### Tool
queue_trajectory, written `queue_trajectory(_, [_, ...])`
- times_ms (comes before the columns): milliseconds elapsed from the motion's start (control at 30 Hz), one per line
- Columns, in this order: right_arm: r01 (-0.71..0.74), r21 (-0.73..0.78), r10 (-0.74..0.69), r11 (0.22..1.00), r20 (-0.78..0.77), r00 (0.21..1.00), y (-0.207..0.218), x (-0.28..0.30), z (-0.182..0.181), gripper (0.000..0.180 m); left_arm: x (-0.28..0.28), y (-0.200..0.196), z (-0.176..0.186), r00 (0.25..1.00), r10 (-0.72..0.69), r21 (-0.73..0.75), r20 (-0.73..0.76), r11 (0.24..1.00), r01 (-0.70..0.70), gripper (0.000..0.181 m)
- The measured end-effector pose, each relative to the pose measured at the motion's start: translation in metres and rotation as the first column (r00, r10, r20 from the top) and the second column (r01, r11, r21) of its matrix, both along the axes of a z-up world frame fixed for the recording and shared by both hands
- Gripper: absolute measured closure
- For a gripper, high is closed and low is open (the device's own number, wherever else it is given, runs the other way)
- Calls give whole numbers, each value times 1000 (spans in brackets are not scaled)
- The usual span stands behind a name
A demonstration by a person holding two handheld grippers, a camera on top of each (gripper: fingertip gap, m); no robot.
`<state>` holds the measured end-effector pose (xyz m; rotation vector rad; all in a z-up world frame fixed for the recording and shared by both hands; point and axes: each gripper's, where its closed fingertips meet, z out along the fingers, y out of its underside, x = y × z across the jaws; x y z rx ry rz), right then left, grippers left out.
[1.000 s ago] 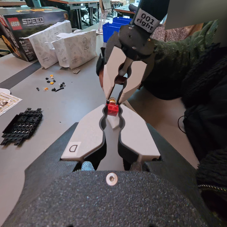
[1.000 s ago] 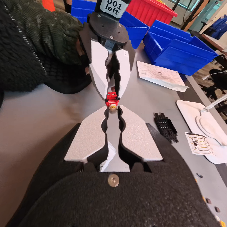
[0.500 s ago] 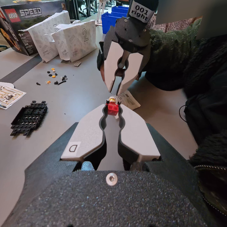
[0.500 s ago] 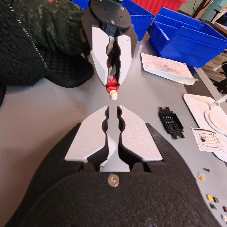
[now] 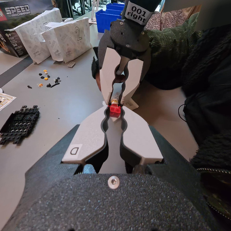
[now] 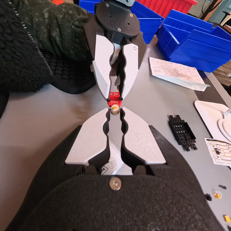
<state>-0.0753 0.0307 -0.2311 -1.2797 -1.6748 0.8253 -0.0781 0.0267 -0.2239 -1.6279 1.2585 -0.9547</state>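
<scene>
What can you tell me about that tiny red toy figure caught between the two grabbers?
The toy figure is a small plastic minifigure piece: a glossy red torso with tiny black hands, a yellow head and a pale rounded cap or helmet. No legs are attached; two open sockets show at its base. The left gripper pinches the torso, holding it above the grey table. The right gripper has its fingertips around the head, touching or nearly so.

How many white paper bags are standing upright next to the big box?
3, in a row in front of the box: the left bag, the torn middle bag and the right bag. More may be hidden behind them.
</scene>
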Motion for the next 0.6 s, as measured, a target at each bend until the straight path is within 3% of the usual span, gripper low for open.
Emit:
queue_trajectory(267, [-28,27,28,999,15,1000,-4,1,-7,165,0,-3,-12,997,-14,-18,-81,1000,12,165])
queue_trajectory(433, [-80,236,63,968,79,995,-8,3,-25,165,0,-7,-37,976,-23,-88,-214,996,4,165])
queue_trajectory(600, [-141,337,98,931,141,985,-14,4,-38,165,0,-13,-55,960,-53,-214,-275,977,-8,165])
